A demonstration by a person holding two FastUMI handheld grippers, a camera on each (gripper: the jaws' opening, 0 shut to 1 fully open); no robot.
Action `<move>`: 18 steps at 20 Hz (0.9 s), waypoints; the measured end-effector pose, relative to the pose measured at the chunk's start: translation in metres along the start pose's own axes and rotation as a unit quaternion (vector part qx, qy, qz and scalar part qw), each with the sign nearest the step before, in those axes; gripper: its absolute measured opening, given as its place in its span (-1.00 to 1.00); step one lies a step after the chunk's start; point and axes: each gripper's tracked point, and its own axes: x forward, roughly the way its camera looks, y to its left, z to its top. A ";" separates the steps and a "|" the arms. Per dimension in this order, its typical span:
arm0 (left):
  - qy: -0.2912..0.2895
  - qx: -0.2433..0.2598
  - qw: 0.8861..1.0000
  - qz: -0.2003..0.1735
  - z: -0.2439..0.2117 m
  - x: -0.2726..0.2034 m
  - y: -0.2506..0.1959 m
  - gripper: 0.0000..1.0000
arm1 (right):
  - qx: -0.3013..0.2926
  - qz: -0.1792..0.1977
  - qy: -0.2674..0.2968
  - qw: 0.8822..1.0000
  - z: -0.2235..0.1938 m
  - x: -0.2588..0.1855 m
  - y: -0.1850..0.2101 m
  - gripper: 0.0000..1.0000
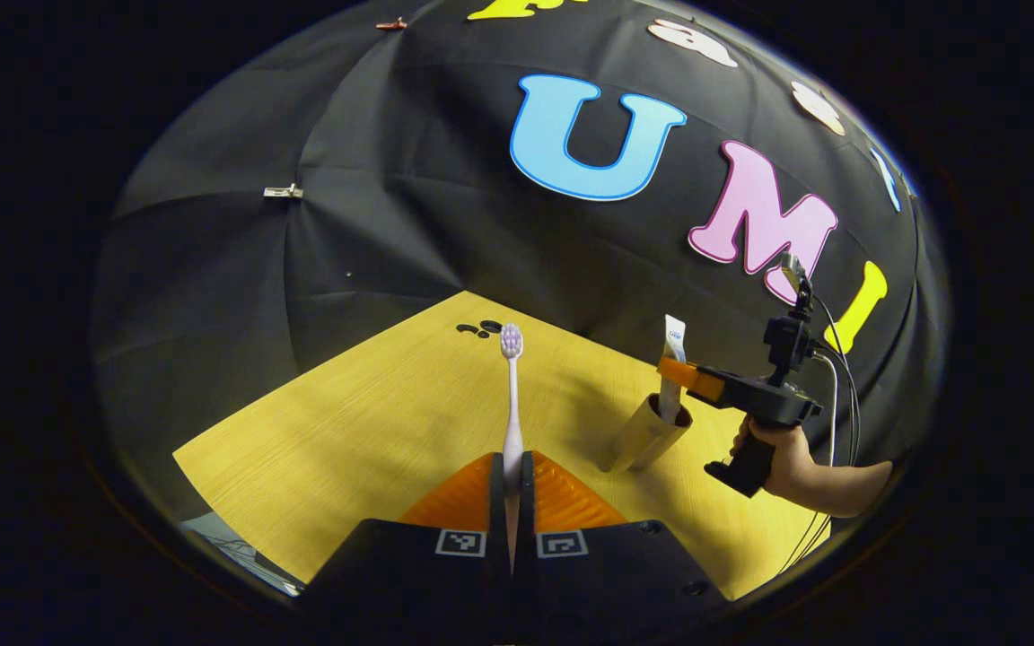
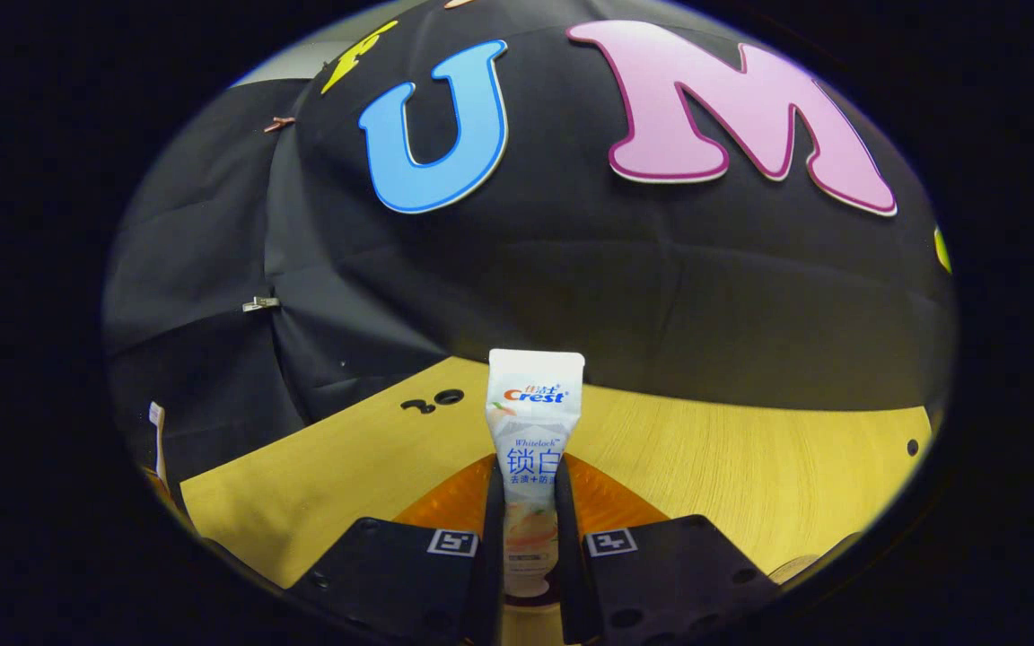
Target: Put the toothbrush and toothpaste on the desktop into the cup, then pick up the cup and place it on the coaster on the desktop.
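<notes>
Left gripper view: the left tongs are closed on the toothbrush, which stands upright with its bristle head up, well above the yellow counter. Farther off, the right tongs, held in a hand, grip the toothpaste with its lower end already inside the cup (the cup looks tilted here, though the fisheye may add to that). The coaster is not something I can pick out.

Right gripper view: the right tongs pinch the toothpaste at its middle, flat seam up, cap end down between the fingers; the counter lies beyond.

To finish this step well, I judge the tube should sink straight until it rests on the cup's bottom before the fingers part, so it does not tip the cup. The toothbrush should wait clear, then enter handle first beside the tube.
</notes>
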 end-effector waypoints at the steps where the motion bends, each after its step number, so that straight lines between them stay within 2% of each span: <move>1: -0.001 0.002 1.000 -0.002 -0.001 0.002 -0.004 -0.88 | 0.005 0.000 0.004 1.000 -0.005 -0.003 -0.001 -0.16; 2: 0.001 0.004 1.000 -0.006 -0.001 0.004 -0.008 -0.88 | 0.008 0.003 0.007 1.000 -0.009 -0.009 -0.001 -0.26; 4: 0.004 0.009 1.000 -0.013 -0.006 0.007 -0.017 -0.88 | 0.015 0.011 0.011 1.000 -0.012 -0.020 -0.001 -0.05; 5: 0.006 0.010 1.000 -0.019 -0.009 0.007 -0.022 -0.88 | 0.022 0.014 0.007 1.000 -0.010 -0.025 -0.001 0.10; 6: 0.007 0.012 1.000 -0.023 -0.011 0.008 -0.027 -0.88 | 0.027 0.012 0.004 1.000 -0.007 -0.033 -0.003 0.43; 7: 0.006 0.013 1.000 -0.028 -0.011 0.010 -0.032 -0.88 | 0.035 0.013 -0.001 0.999 -0.001 -0.042 -0.005 0.48; 9: -0.002 0.013 0.999 -0.041 -0.007 0.017 -0.048 -0.88 | 0.045 0.005 -0.013 0.999 0.011 -0.061 -0.016 0.70; 10: -0.008 0.013 0.999 -0.052 -0.002 0.020 -0.058 -0.88 | 0.046 -0.004 -0.019 0.999 0.015 -0.072 -0.024 0.98; 11: -0.017 0.014 0.998 -0.063 0.003 0.024 -0.068 -0.88 | 0.044 -0.013 -0.026 0.999 0.018 -0.083 -0.034 0.69; 12: -0.025 0.014 0.997 -0.077 0.010 0.028 -0.081 -0.88 | 0.035 -0.023 -0.031 0.999 0.018 -0.092 -0.045 0.97; 15: -0.050 0.021 0.992 -0.111 0.029 0.045 -0.113 -0.88 | 0.007 -0.068 -0.033 0.997 0.013 -0.119 -0.090 0.96; 18: -0.080 0.021 0.987 -0.140 0.050 0.062 -0.145 -0.88 | 0.019 -0.098 -0.030 0.995 0.010 -0.144 -0.125 0.96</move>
